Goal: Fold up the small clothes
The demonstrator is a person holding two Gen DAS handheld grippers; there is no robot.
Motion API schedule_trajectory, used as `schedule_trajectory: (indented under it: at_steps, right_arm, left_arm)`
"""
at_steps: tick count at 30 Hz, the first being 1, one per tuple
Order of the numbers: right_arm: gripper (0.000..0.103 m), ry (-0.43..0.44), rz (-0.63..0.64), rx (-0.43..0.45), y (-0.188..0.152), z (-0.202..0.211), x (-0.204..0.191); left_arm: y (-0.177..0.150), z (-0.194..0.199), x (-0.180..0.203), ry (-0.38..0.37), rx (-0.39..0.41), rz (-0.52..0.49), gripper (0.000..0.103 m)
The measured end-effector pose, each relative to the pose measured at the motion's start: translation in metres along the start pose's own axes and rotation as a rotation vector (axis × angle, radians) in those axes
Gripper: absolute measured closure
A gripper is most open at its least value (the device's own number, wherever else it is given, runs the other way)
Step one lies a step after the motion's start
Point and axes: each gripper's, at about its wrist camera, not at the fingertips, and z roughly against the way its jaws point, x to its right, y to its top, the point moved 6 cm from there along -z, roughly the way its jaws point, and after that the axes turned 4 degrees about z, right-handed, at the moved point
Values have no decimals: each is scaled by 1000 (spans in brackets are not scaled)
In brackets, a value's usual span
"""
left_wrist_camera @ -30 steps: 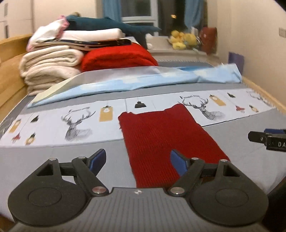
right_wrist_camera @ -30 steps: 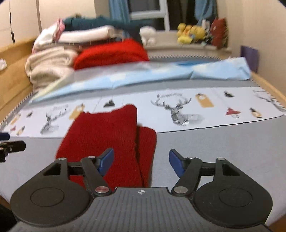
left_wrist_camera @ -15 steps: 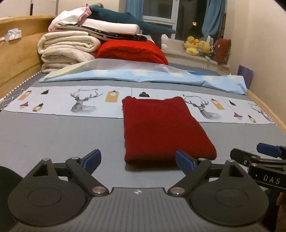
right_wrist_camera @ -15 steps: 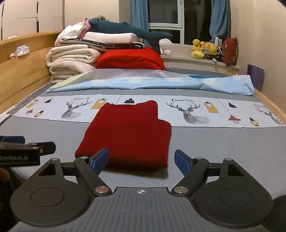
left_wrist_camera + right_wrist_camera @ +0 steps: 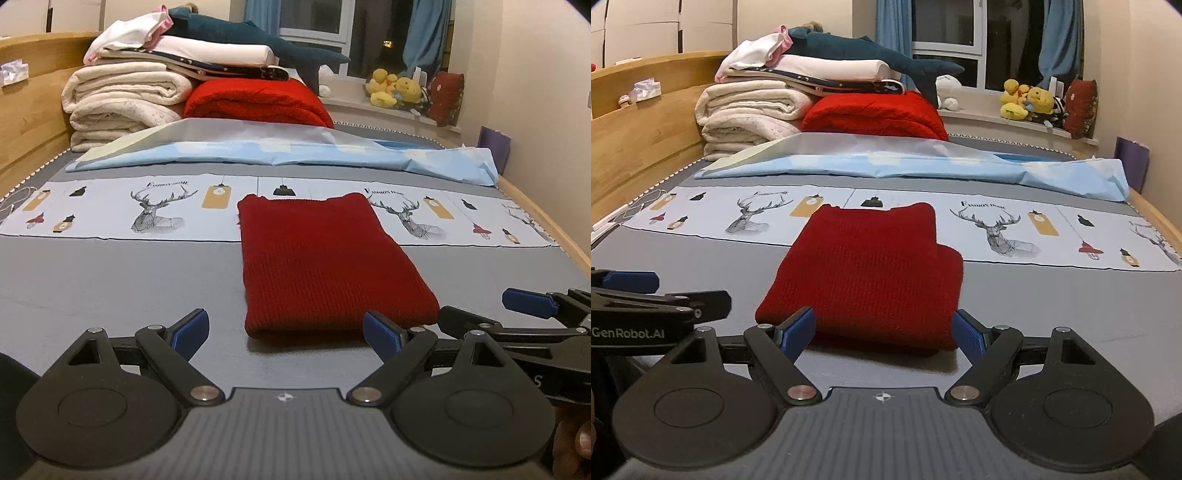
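Observation:
A folded red knit garment point(image 5: 325, 262) lies flat on the grey bed sheet point(image 5: 110, 280); it also shows in the right wrist view point(image 5: 871, 273). My left gripper point(image 5: 286, 334) is open and empty, just short of the garment's near edge. My right gripper point(image 5: 882, 330) is open and empty, its blue fingertips point(image 5: 798, 328) either side of the near edge, not gripping. The right gripper shows at the right of the left wrist view point(image 5: 480, 314). The left gripper shows at the left of the right wrist view point(image 5: 687, 288).
A light blue cover point(image 5: 280, 155) lies across the bed beyond the garment. Stacked cream blankets point(image 5: 122, 99), a red blanket point(image 5: 258, 99) and a plush shark point(image 5: 258, 40) sit at the head. A wooden bed frame point(image 5: 642, 136) runs along the left; a wall point(image 5: 546, 92) stands at the right.
Both grippers have pulled back and lowered toward the near end of the bed. The garment lies folded and still, with both grippers open throughout.

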Motion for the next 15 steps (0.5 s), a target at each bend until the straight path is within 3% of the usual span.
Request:
schedule_trajectory:
  at_steps: [15]
  right_arm:
    - [22,-3,-16,-16,2,-10,2]
  left_arm:
    - [-1,-10,0,18,-6,12,10]
